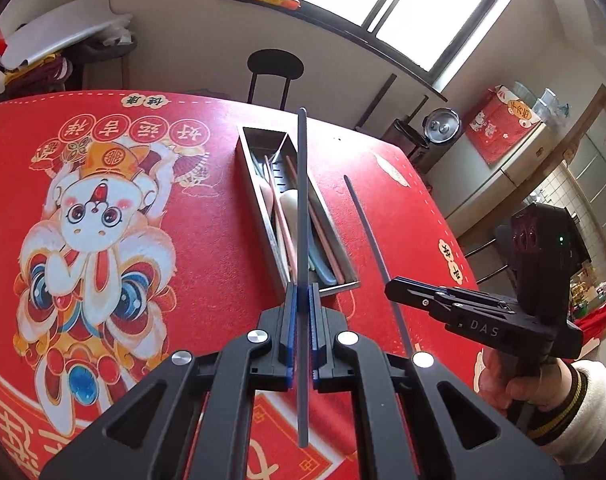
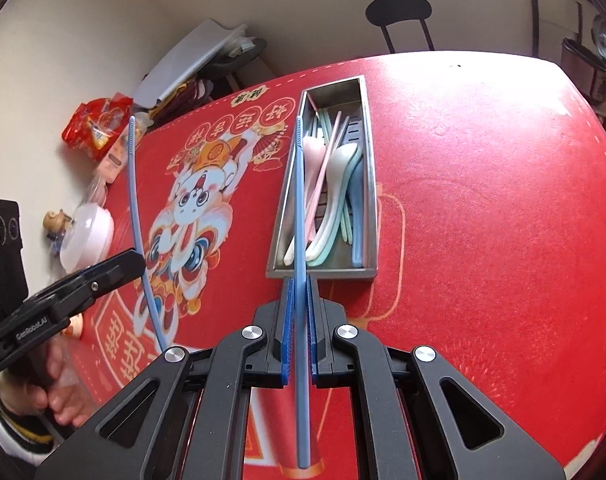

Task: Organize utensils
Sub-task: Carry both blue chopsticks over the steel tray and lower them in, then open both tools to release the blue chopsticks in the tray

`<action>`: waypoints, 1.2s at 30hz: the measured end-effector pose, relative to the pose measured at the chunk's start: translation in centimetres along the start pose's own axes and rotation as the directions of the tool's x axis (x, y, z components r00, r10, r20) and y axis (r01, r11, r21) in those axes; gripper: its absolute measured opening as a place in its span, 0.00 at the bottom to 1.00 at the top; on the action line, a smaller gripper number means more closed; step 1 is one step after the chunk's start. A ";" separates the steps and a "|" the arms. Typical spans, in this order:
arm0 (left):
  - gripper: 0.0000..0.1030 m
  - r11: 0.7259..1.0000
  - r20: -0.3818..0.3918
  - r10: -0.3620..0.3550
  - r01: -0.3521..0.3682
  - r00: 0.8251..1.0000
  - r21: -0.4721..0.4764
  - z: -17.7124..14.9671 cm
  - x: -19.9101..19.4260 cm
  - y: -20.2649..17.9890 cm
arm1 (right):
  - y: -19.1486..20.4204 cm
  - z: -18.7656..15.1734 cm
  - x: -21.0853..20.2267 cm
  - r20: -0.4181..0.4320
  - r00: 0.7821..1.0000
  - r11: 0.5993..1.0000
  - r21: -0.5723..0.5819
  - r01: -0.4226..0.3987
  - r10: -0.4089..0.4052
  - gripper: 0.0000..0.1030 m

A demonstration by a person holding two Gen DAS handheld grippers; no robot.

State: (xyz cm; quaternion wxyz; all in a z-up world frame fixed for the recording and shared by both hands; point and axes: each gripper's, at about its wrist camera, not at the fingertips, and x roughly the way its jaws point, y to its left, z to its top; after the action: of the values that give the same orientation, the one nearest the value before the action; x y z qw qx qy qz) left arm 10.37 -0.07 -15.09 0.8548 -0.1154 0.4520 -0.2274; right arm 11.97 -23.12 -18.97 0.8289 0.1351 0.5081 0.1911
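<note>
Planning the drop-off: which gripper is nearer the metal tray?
Right. The right gripper sits at the near end of the metal tray; the left gripper is farther off, to its left.

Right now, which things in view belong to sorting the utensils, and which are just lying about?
Job:
left gripper shut on a blue chopstick
right gripper shut on its twin
steel tray
spoons

Lying about:
snack bag
white dish
black chair

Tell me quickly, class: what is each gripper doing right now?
Left gripper: shut on a blue chopstick.
Right gripper: shut on a second blue chopstick.
</note>
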 end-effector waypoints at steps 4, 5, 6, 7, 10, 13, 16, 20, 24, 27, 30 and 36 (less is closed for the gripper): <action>0.05 0.999 0.002 -0.029 0.029 1.000 -0.019 2.5 1.8 -0.1 | -0.6 2.2 1.0 0.012 1.000 1.000 0.025 -0.001 0.001 0.06; 0.05 0.999 0.004 -0.032 0.033 0.999 -0.020 3.2 2.2 -0.1 | -0.8 2.8 1.4 0.016 1.000 0.999 0.032 0.000 0.000 0.06; 0.05 0.999 0.007 -0.034 0.034 0.999 -0.021 3.8 2.6 -0.2 | -0.9 3.5 1.8 0.020 1.000 0.999 0.038 -0.001 0.000 0.06; 0.05 0.999 0.008 -0.035 0.035 0.999 -0.022 4.5 3.1 -0.2 | -1.0 3.9 2.1 0.024 1.000 0.999 0.042 -0.001 0.000 0.06; 0.05 0.998 0.002 -0.039 0.039 0.999 -0.040 6.6 4.9 0.1 | -1.3 5.8 3.0 0.042 0.999 0.999 0.047 0.004 -0.006 0.06; 0.05 0.997 -0.008 -0.039 0.039 0.999 -0.070 8.3 6.9 0.7 | -1.5 7.4 4.1 0.051 0.999 0.999 0.041 0.016 -0.018 0.06; 0.05 0.994 -0.037 -0.035 0.031 0.999 -0.103 9.4 9.4 1.4 | -2.0 8.6 5.3 0.046 0.998 0.999 0.044 0.031 -0.033 0.06; 0.05 0.991 -0.087 -0.014 0.003 0.996 -0.130 9.9 12.4 2.5 | -2.9 9.6 7.2 0.024 0.999 0.997 0.066 0.044 -0.046 0.06; 0.05 0.990 -0.114 0.004 -0.020 0.993 -0.138 10.2 14.2 3.3 | -3.3 10.0 8.3 0.012 0.998 0.995 0.079 0.057 -0.058 0.06; 0.05 0.988 -0.126 0.006 -0.025 0.992 -0.154 10.4 15.0 3.6 | -3.6 10.2 9.0 0.003 0.998 0.993 0.099 0.060 -0.060 0.06; 0.05 0.989 -0.147 0.007 -0.029 0.989 -0.147 10.6 15.8 3.7 | -3.9 10.3 9.7 -0.008 0.998 0.992 0.108 0.060 -0.060 0.06; 0.21 0.992 -0.150 0.045 -0.062 0.988 -0.110 10.8 15.2 3.5 | -3.4 10.5 9.9 -0.023 0.997 0.992 0.102 0.075 -0.073 0.08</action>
State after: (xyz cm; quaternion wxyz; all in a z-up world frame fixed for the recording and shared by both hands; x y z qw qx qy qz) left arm 27.71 -4.63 -21.39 0.8169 -0.1348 0.5290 -0.1860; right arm 26.07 -22.00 -23.50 0.8224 0.1566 0.5300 0.1350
